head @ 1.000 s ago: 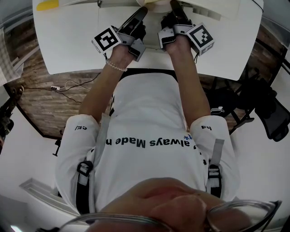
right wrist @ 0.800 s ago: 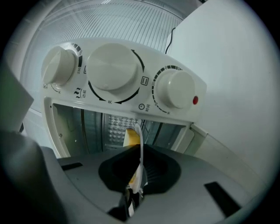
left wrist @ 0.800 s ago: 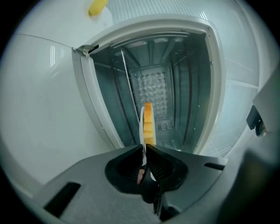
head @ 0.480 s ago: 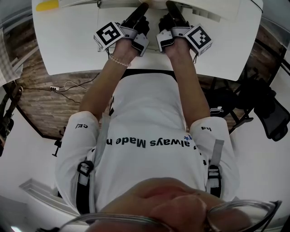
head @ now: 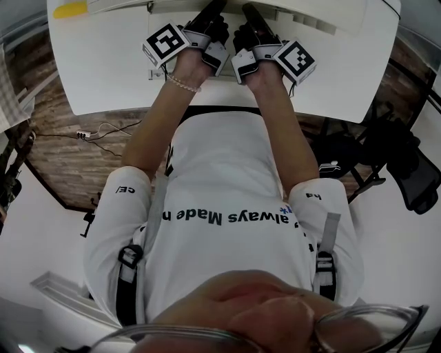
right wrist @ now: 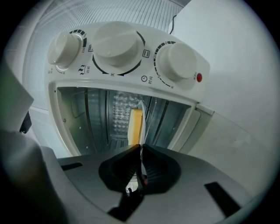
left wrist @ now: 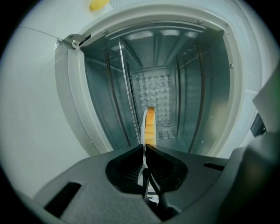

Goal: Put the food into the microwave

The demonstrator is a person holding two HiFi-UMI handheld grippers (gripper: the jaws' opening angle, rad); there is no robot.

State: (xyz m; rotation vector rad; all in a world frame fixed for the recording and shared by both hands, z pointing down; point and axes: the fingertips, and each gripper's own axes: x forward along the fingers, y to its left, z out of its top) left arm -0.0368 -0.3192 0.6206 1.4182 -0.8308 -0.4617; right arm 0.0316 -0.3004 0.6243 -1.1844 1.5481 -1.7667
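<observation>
Head view: the person leans over a white counter (head: 103, 69) with both arms stretched to its far edge, where the microwave (head: 306, 17) stands.
- Left gripper (head: 210, 14) and right gripper (head: 249, 15) sit side by side, close together, with their tips at the oven front.
- Marker cubes face up: left (head: 165, 43), right (head: 296, 58).
- There is a bead bracelet (head: 182, 83) on the left wrist.
- A yellow item (head: 72, 8) lies at the counter's far left corner, well apart from the grippers.

Left gripper view: the left gripper (left wrist: 145, 146) has its jaws clenched on the edge of a thin white plate (left wrist: 144, 124), seen edge-on.
- The food (left wrist: 150, 124), an orange-yellow slab, rests against that plate just beyond the jaw tips.
- Behind it is the microwave (left wrist: 74, 100) with its cavity open: grey metal walls, ribbed sides and a dimpled back panel.
- The yellow item (left wrist: 98, 4) shows outside the frame.

Right gripper view: the right gripper (right wrist: 141, 146) also has its jaws clenched on the plate (right wrist: 142, 127), on a thin white edge.
- The food (right wrist: 136, 124) shows as a pale yellow slab directly ahead of the jaws.
- It lines up with the open mouth of the microwave (right wrist: 122, 87). I cannot tell how deep in it sits.
- Above the opening are three cream knobs: (right wrist: 64, 49), (right wrist: 118, 41), (right wrist: 178, 61).
- A small red lamp (right wrist: 199, 78) sits beside the last knob.
</observation>
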